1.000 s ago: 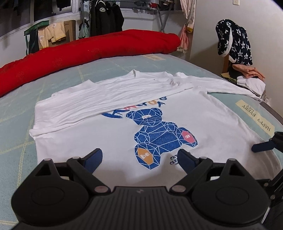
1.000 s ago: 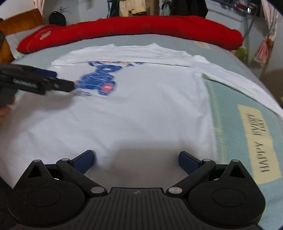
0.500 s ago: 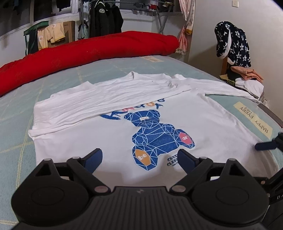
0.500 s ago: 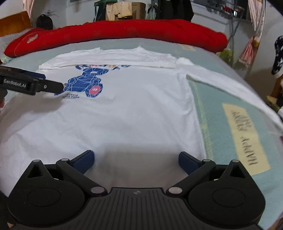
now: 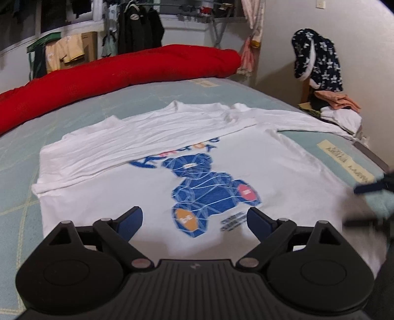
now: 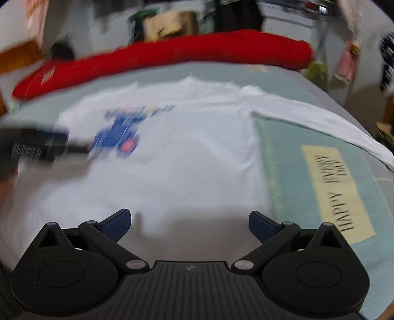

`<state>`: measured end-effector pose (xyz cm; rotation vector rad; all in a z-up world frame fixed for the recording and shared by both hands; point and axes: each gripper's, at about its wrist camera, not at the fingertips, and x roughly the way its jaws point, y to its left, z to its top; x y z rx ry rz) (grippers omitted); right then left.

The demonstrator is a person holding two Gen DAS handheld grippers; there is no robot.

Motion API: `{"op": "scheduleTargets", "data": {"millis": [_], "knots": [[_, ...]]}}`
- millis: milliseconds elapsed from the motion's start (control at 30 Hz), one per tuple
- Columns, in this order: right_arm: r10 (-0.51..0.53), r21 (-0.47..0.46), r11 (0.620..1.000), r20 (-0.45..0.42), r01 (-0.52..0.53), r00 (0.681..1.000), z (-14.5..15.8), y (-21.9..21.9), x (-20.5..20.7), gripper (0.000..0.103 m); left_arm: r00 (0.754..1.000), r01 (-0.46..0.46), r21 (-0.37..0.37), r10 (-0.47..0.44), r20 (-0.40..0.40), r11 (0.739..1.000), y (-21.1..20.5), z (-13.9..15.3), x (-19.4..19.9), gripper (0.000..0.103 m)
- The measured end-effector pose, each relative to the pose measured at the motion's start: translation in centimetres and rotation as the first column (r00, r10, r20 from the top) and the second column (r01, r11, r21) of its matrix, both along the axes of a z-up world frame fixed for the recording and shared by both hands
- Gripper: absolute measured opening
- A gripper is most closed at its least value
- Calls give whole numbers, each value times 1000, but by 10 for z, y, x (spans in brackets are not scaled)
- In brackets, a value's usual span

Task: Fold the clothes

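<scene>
Ahead of my left gripper (image 5: 194, 219), whose jaws stand wide and empty, the white T-shirt (image 5: 283, 172) lies flat on the pale-green bed (image 5: 73, 118), collar far, hem near, its left side folded in. Behind it lies a red bolster (image 5: 123, 73); clothes (image 5: 337, 108) pile up at right.

Through my right gripper (image 6: 189, 222), also spread apart and empty, everything blurs; one sleeve (image 6: 320, 125) trails right, and the print (image 6: 118, 137) is unreadable.

Home bedroom: bed (image 5: 103, 108) with red bolster (image 5: 128, 71), clothes on a hanging rack (image 5: 138, 27), curtain (image 5: 253, 22), folded laundry (image 5: 339, 108) by the wall.
</scene>
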<state>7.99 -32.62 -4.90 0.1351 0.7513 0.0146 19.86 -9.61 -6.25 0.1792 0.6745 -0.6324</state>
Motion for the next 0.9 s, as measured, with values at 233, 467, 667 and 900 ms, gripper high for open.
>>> {"op": "scheduleTargets", "data": {"millis": [233,467,667,900], "knots": [[-223,153,966,91,208,971,25,-109,35,103,999,47,-3,-47,-3,999,-9,-2,-4,92],[-440,252,877,76,410,895,13,-222,110,103,999,40,20,-39,-24,999,-18,-12,2,92],[-488,298,837,24,460,872,-17,-265,156,103,998,50,26,-49,-45,998,-22,-22,6,92],[-503,379,802,11,462,864,-44,-277,113,103,998,47,20,-46,-48,999,-19,-23,7,93]]}}
